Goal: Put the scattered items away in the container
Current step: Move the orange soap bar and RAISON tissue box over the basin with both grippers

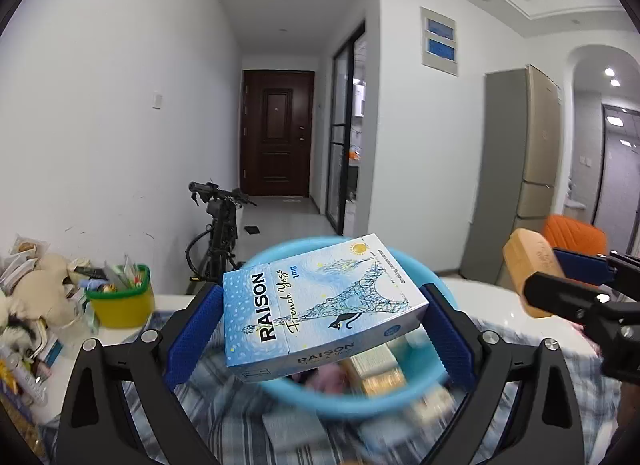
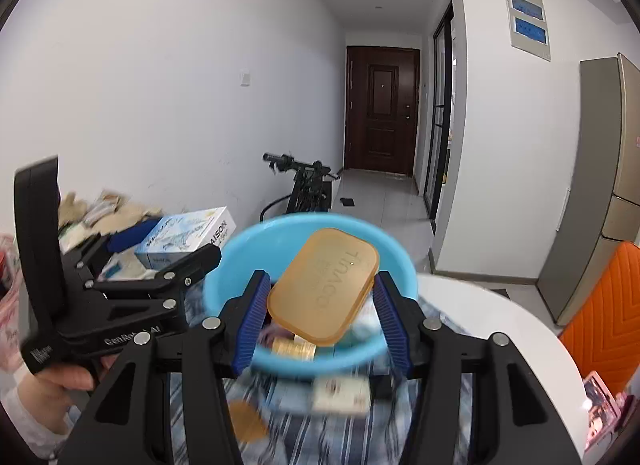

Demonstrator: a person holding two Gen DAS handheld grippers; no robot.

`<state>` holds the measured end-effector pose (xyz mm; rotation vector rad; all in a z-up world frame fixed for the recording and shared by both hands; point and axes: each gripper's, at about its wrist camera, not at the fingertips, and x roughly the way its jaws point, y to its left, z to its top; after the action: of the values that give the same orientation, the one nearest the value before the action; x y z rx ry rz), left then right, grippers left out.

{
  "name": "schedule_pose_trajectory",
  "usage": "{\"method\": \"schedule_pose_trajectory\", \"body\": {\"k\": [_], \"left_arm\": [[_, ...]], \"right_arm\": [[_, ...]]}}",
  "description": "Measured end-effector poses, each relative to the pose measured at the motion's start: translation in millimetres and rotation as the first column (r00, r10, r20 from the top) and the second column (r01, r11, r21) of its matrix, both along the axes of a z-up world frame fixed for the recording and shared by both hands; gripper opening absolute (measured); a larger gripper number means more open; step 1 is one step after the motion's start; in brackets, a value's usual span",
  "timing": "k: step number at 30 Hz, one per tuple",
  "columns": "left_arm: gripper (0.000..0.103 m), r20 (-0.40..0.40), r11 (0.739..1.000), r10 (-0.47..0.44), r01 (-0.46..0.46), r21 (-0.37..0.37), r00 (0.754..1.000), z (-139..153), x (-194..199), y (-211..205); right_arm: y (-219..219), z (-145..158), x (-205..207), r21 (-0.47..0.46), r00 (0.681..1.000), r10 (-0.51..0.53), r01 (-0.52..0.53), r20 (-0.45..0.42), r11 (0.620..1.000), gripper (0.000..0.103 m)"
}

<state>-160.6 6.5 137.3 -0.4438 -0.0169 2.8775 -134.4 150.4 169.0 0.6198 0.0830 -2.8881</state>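
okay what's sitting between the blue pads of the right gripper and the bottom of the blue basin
In the right wrist view, the right gripper clamps a tan tin over the blue basin. Below it lie only boxes already in the basin, blurred.

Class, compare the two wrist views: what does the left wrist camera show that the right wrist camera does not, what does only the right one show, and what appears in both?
Only the left wrist view shows the yellow tub with a green rim.

Only the right wrist view shows the person's hand on the left claw's handle, and the small tan round item on the striped cloth.

Both show the blue basin, the Raison box gripped in the left claw, and the tan tin gripped in the right claw.
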Motion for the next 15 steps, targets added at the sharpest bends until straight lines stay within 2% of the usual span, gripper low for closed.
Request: {"method": "schedule_pose_trajectory", "body": {"k": [3,6,8,11,15], "left_arm": [[0.098,0.002,0.999,-0.006,0.006,-0.033,1.000,1,-44,8],[0.098,0.026,0.999,-0.014,0.015,-0.038,1.000,0,-85,15],[0.098,0.090,0.999,-0.035,0.035,-0.006,0.995,-2,-117,17],[0.098,0.116,1.000,-0.016,0.018,-0.015,0.993,2,-143,20],[0.098,0.093,0.998,0.007,-0.002,-0.058,0.996,12,-154,22]], "right_arm": [[2,6,-41,0.007,1.000,0.004,-0.004,-0.003,1.000,0.052],[-4,5,-84,0.063,0.999,-0.010,0.008,0.039,0.998,0.052],[-4,6,-107,0.025,0.997,0.012,-0.014,0.074,1.000,0.052],[-1,5,-129,0.011,0.996,-0.020,0.020,0.085,1.000,0.052],[7,5,-146,-0.003,0.994,-0.049,0.050,0.102,0.999,0.052]]}}
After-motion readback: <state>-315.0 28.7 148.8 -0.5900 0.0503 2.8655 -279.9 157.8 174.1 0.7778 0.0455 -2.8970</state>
